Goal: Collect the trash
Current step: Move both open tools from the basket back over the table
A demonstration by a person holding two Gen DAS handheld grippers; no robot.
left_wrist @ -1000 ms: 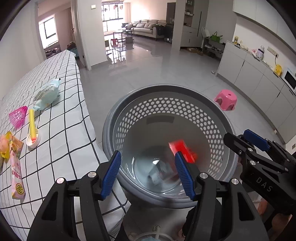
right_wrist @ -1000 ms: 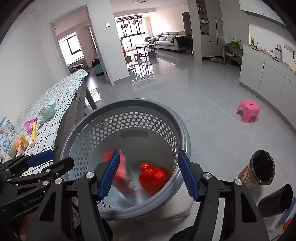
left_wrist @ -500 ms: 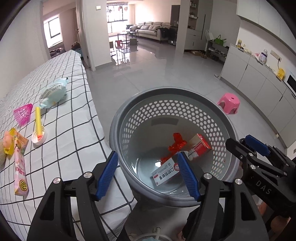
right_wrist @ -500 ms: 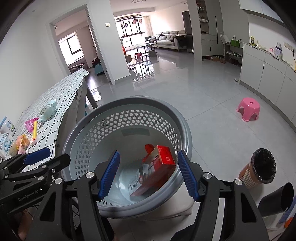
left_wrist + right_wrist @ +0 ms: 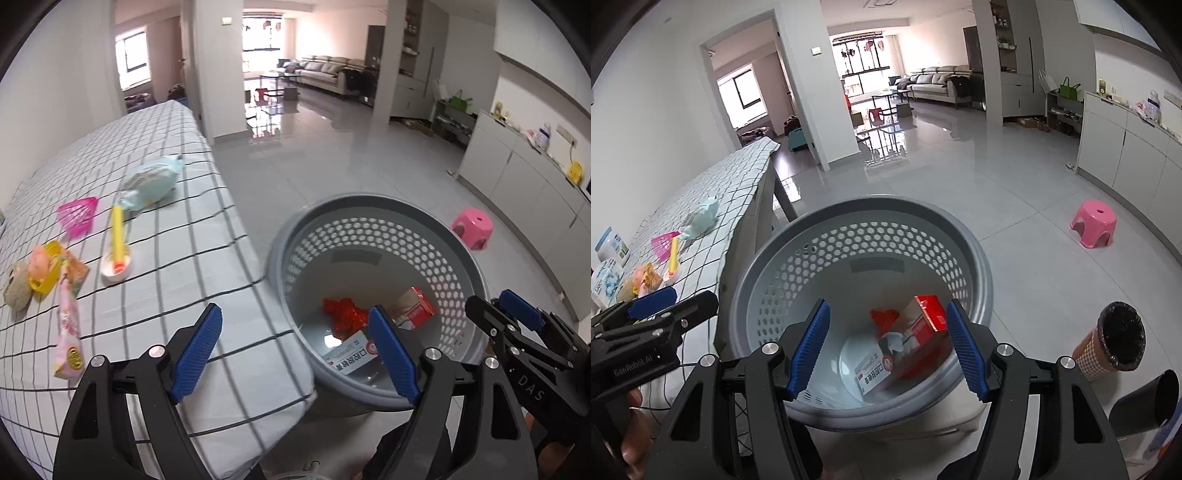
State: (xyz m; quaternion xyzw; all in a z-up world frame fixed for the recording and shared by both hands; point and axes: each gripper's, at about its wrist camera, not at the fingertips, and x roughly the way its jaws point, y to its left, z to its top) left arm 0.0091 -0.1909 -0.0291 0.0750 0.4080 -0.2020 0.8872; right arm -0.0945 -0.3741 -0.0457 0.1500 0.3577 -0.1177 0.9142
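Over the basket [image 5: 975, 258], the right gripper [image 5: 886, 343] hangs open and empty; the red-and-white box [image 5: 916, 332] has just dropped inside. The left gripper [image 5: 291, 350], jaws opening on nothing, has swung toward the table [image 5: 184, 236], where wrappers [image 5: 68, 325] wait.

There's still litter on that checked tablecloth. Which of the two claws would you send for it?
The left claw. It is empty, its jaws opening, and it looks over the checked tablecloth towards the pink snack wrapper. The right claw hangs over the grey perforated basket.
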